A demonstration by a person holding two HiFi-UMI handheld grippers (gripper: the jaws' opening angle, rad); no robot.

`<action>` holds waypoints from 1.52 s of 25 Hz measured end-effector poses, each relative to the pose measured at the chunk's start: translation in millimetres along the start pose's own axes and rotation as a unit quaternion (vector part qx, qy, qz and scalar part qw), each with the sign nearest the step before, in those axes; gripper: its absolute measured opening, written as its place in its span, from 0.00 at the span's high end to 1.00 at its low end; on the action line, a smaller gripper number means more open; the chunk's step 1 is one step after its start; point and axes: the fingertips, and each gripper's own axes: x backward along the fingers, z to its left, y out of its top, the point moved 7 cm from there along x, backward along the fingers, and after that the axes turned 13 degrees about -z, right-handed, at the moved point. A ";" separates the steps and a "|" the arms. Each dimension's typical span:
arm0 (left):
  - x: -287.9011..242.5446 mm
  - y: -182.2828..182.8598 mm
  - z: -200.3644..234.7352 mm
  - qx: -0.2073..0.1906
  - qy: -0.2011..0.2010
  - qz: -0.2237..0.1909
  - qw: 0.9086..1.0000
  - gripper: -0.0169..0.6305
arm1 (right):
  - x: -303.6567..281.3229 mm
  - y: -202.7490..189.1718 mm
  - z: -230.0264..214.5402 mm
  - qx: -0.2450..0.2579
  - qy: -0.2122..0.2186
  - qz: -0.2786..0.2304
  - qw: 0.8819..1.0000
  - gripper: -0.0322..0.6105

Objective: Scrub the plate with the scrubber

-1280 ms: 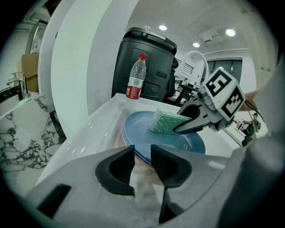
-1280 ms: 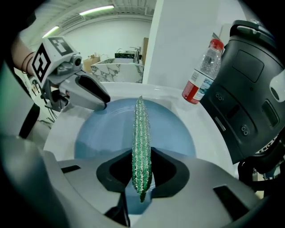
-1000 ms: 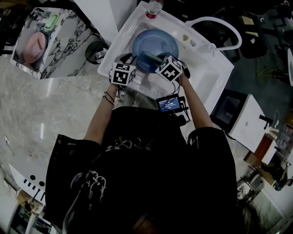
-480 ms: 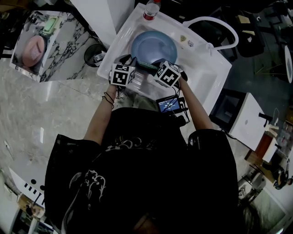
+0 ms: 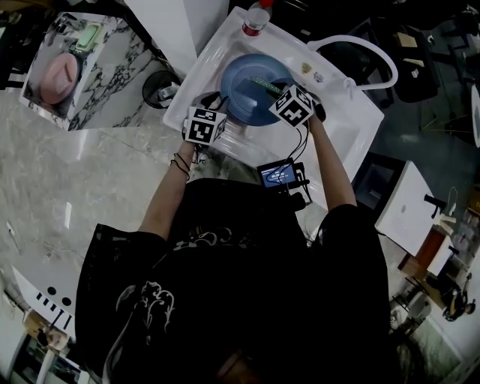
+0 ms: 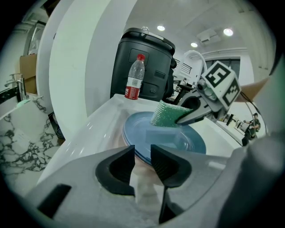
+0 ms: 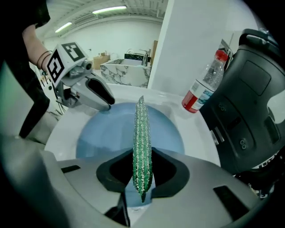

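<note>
A blue plate (image 5: 247,86) lies in the white sink (image 5: 349,124). My left gripper (image 5: 222,114) is shut on its near left rim; in the left gripper view the plate (image 6: 187,140) edge runs between the dark pads (image 6: 168,165). My right gripper (image 5: 277,91) is shut on a green scrubber (image 5: 265,83), held edge-on over the plate's middle. In the right gripper view the scrubber (image 7: 141,129) stands upright between the jaws above the plate (image 7: 102,133), with the left gripper (image 7: 101,94) at the far left rim. From the left gripper view the scrubber (image 6: 165,115) touches the plate.
A water bottle (image 5: 255,16) with a red label stands at the sink's far corner, next to a black appliance (image 7: 251,102). A white hose loop (image 5: 367,46) arcs over the sink's right side. A marble counter (image 5: 67,67) stands to the left.
My right gripper has swept the scrubber from the plate's near rim out toward its middle and right. The left gripper has stayed clamped on the rim.
</note>
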 end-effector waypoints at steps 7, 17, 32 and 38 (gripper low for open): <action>0.3 -1.3 -0.3 -0.008 0.006 -0.004 1.000 0.78 | -17.9 -3.2 -48.3 0.049 -0.060 0.003 0.997 0.81; 1.8 -0.6 1.7 -0.005 0.007 -0.005 1.000 0.78 | -31.4 -14.5 -47.2 0.015 -0.059 -0.009 0.998 0.81; 0.0 -1.2 0.9 -0.002 0.006 -0.002 1.000 0.78 | 1.4 -33.4 -1.8 -0.101 -0.048 0.004 0.994 0.81; 0.5 -0.9 2.3 -0.003 0.006 -0.004 1.000 0.78 | 6.8 -27.8 23.9 -0.129 -0.040 0.004 0.991 0.81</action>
